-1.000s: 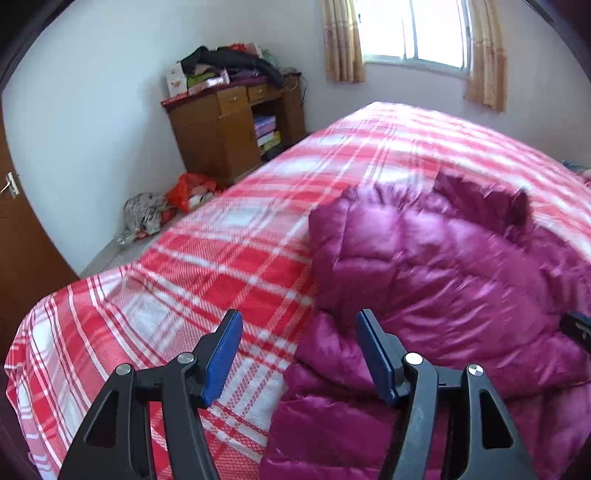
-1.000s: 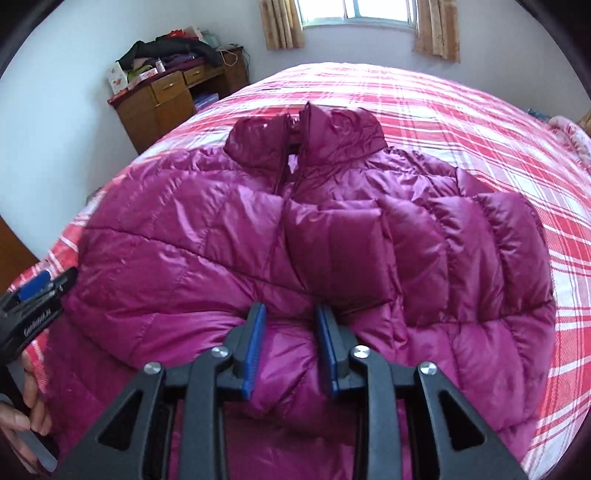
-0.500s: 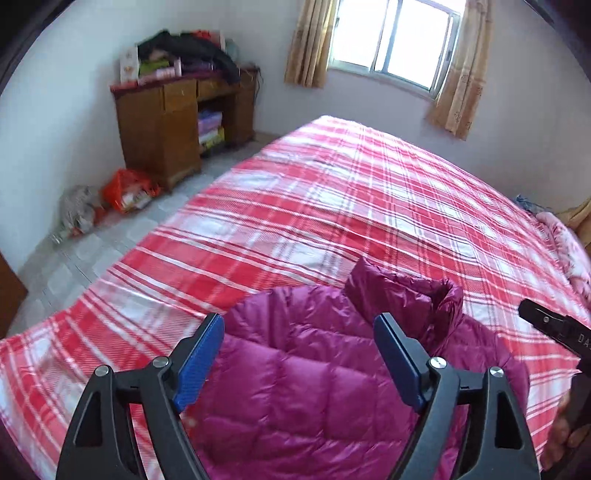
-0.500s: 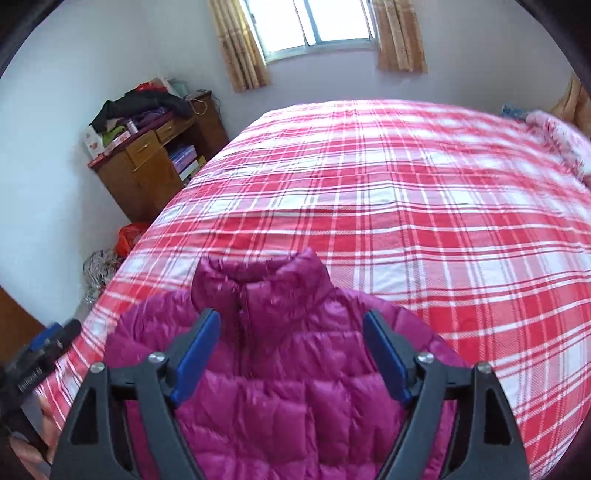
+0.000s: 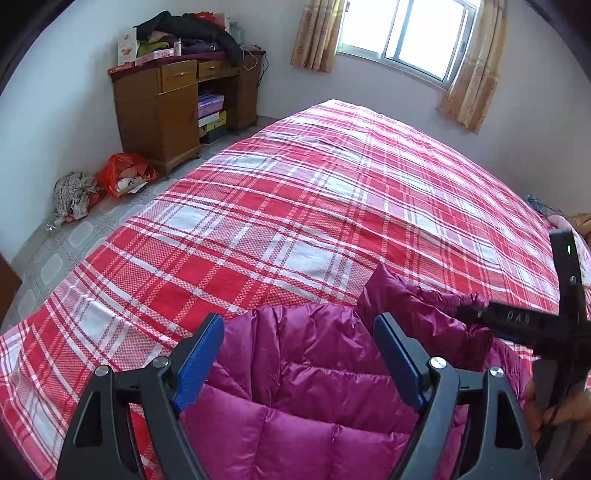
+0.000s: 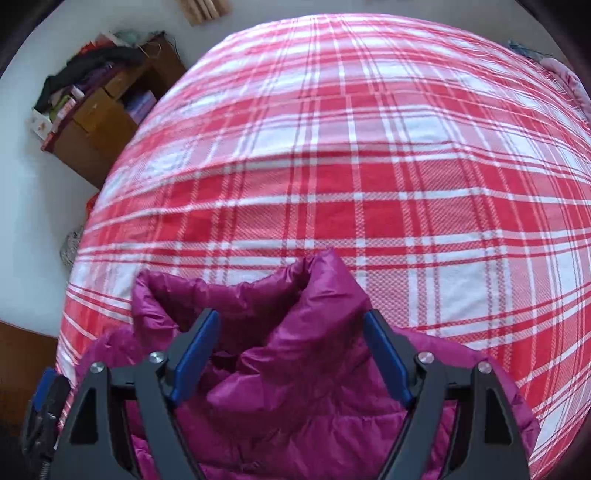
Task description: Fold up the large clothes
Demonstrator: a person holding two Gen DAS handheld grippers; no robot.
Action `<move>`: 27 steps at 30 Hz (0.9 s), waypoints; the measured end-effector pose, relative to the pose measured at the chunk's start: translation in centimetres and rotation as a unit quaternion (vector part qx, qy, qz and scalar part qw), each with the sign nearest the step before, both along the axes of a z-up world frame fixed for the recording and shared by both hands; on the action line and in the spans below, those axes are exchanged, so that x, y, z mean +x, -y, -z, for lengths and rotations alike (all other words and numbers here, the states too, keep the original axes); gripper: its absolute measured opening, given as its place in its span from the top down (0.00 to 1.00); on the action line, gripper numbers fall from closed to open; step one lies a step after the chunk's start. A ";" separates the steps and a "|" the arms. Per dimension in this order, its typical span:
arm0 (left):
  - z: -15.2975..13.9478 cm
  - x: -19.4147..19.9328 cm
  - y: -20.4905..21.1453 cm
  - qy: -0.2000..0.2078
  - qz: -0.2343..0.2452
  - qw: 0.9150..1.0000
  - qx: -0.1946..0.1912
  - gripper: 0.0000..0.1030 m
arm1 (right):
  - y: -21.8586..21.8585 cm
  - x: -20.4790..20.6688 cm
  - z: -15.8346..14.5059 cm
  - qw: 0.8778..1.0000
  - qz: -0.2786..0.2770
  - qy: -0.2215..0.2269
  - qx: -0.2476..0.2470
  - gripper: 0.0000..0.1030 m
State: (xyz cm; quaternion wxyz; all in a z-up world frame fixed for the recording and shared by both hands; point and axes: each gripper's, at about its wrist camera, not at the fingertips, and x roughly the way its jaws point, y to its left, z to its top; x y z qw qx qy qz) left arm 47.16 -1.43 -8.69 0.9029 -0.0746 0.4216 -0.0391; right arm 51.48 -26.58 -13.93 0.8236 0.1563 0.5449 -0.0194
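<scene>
A: The left tool [image 5: 297, 360], black-framed with blue pads, is spread wide and pinches nothing; the magenta quilted puffer jacket [image 5: 314, 398] just lies below and between its pads. The right tool [image 6: 290, 356] is the same, spread and empty, hanging over the jacket's stand-up collar [image 6: 258, 302].

B: And the jacket itself?

A: On the bed's red-and-white plaid cover [image 5: 295, 206], at the near edge of it, collar pointing toward the window [image 5: 406, 33] end.

B: What worries you from here?

A: The shell looks slick and puffy. If a tool closes on the outer layer only, I'd guess the fabric slides out or the filling springs the fold open.

B: The collar?

A: It stands up loose beside the right tool. Pinching that rather than the shoulder would probably drag the neck askew and twist the fold.

B: Anything about the edge?

A: The jacket sits near the bed's near side, so a pull that way could slide it off. The two tools are also close together over the collar, so they could knock each other.
</scene>
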 end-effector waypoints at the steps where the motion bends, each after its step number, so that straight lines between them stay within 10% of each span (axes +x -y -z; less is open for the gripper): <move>1: 0.0 0.1 0.0 -0.002 -0.001 1.000 0.000 0.19 | 0.1 -0.2 0.3 1.000 -0.001 -0.005 -0.005 0.31; 5: -0.2 0.2 0.6 0.003 0.007 1.000 0.025 0.19 | 1.9 -2.1 0.1 1.000 0.001 0.000 0.001 0.83; 27: -0.4 1.9 12.0 0.008 0.080 0.984 0.160 0.19 | 5.3 -12.0 3.2 0.986 -0.013 0.159 -0.050 0.91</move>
